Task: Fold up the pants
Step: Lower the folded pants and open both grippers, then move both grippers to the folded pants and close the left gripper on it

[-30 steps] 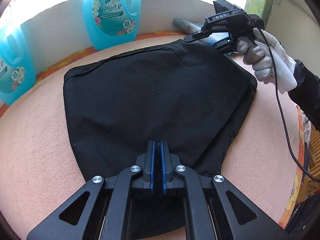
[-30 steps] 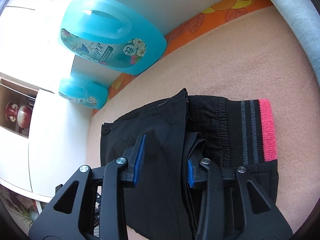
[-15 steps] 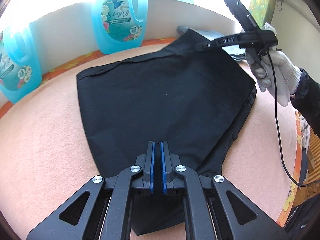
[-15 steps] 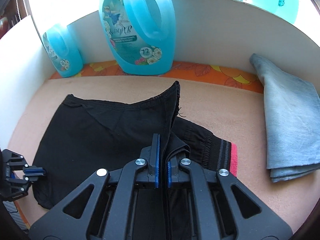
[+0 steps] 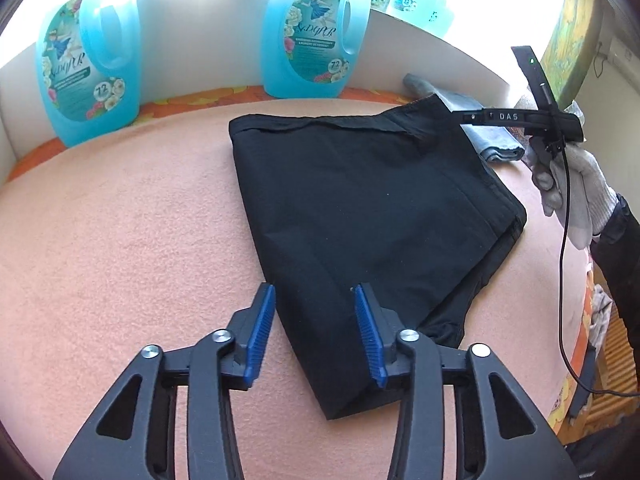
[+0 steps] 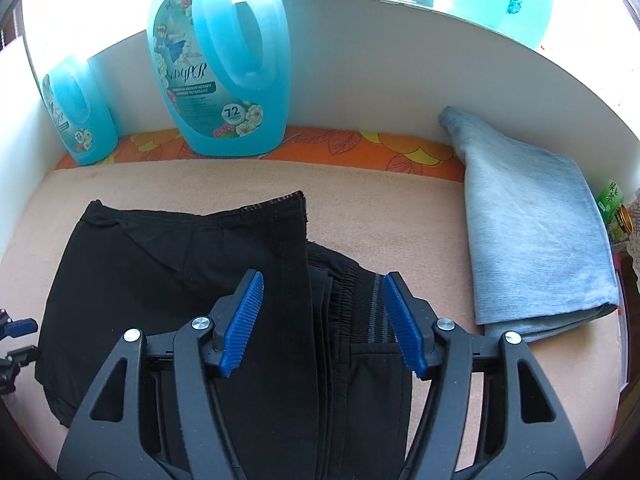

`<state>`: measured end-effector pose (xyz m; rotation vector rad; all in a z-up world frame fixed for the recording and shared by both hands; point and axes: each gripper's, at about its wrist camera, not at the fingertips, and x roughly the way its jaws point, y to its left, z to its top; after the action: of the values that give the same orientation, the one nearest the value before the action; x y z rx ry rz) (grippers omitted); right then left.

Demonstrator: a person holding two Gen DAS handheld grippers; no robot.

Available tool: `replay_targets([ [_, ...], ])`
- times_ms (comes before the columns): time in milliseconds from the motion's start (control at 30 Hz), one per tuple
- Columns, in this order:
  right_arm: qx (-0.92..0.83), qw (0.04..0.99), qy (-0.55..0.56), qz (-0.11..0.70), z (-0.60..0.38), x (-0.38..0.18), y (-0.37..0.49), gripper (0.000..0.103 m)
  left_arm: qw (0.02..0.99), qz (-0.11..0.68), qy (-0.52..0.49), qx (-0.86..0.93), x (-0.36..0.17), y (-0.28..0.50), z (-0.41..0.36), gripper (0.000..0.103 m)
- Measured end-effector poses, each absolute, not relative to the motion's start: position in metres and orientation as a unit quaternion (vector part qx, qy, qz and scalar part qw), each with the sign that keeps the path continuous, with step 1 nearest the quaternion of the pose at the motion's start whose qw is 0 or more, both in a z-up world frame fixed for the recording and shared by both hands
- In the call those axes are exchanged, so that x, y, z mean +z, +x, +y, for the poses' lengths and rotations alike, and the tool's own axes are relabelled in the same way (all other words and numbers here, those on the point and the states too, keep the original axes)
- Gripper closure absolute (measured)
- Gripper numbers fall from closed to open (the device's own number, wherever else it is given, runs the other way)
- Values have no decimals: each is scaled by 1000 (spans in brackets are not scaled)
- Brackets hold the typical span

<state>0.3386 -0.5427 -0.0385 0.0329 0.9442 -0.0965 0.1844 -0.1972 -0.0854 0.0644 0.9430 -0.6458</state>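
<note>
Folded black pants (image 5: 360,208) lie on the peach blanket (image 5: 120,240), with both grippers over them.

Note the surroundings: two blue detergent bottles (image 6: 218,68) stand against the white back wall, and a folded grey cloth (image 6: 532,224) lies just right of the pants. Your left gripper (image 5: 314,332) has its jaws opening, apart over the near corner of the pants, pads clear of the cloth. Your right gripper (image 6: 322,322) is also opening; the fold and waistband sit between its pads, unclamped.
</note>
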Motion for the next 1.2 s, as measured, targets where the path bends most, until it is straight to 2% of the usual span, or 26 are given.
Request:
replay_targets([
  [233,19,903,33,428,-512,-11,330,39,839,455,20,-298,-92,184,-203,57],
  [367,38,899,6,435,-488,-20,349,39,840,456,15,-293,-94,184,-203,57],
  [500,-1,893,51,447,-508,-36,371,39,840,459,13,-289,-98,184,-202,57],
  [633,-4,877,154,456,-556,-47,366,39,838,459,15,-294,-99,182,-201,57],
  [867,-7,847,192,496,-586,-75,361,39,836,459,16,-299,-103,185,-202,57],
  [967,25,829,243,503,-593,-86,362,39,837,459,23,-298,-103,185,-203,57],
  [1033,54,820,283,494,-595,-88,363,47,837,458,29,-298,-103,184,-205,57],
  [1100,80,810,320,485,-594,-91,364,70,838,458,33,-296,-103,184,-206,57],
  [1200,101,827,309,458,-585,-80,360,87,838,458,36,-295,-104,184,-207,57],
])
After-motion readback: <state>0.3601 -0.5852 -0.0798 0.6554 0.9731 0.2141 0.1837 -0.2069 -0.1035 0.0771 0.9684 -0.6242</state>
